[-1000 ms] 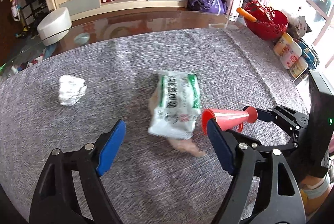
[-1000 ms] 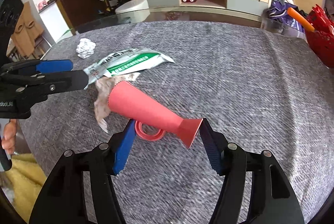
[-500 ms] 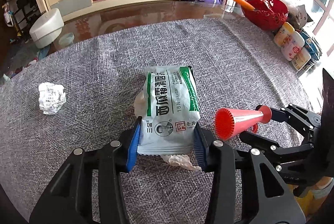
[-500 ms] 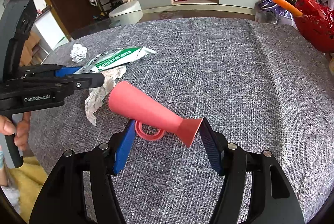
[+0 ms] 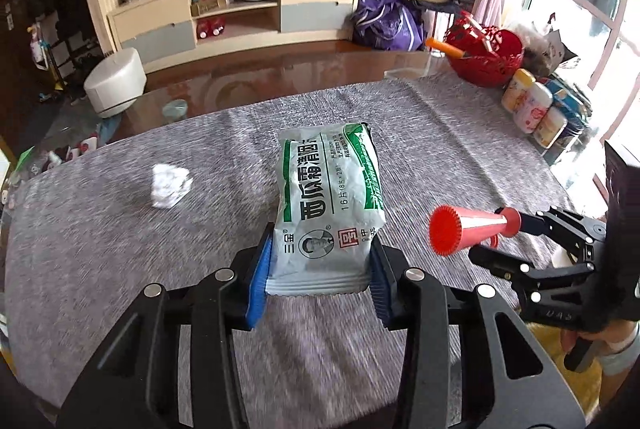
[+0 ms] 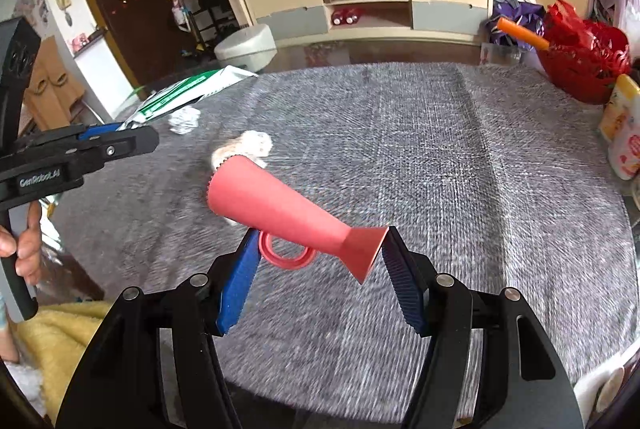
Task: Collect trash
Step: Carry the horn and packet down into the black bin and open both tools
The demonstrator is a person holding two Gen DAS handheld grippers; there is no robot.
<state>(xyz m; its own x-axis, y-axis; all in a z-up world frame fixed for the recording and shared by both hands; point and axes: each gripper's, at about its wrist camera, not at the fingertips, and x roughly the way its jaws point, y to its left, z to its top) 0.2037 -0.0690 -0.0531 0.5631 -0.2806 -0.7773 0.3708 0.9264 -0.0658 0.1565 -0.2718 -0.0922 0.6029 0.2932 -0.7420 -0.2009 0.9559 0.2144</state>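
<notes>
Carrying two pieces of trash at once: the left gripper (image 5: 318, 271) has its jaws pinching the lower sealed end of a green-and-white packet (image 5: 330, 197), and the right gripper (image 6: 318, 273) has its jaws clamped on a red plastic horn (image 6: 288, 211), one pad at the narrow flared end, the other against the body near its ring handle.

Findings:
- The packet stands up and forward from the jaws, clear of the grey cloth covering the bench (image 5: 460, 133). Only its bottom edge is gripped; the rest is unsupported.
- The horn is held crosswise, wide mouth to the left, above the cloth.
- A crumpled white paper ball (image 5: 170, 185) and a pale crumpled tissue (image 6: 244, 147) remain on the cloth, apart from both grippers.
- No bin or bag is visible in either view.

Assessment: the step in hand appears to be carrying both items to a collection point. Recommended practice: hold pressure steady on both, since the packet is slick and may slide, and the horn's taper could slip between the pads. Keep both loads well apart from each other during travel. Release only once directly above the receptacle, then return for the ball and tissue.
</notes>
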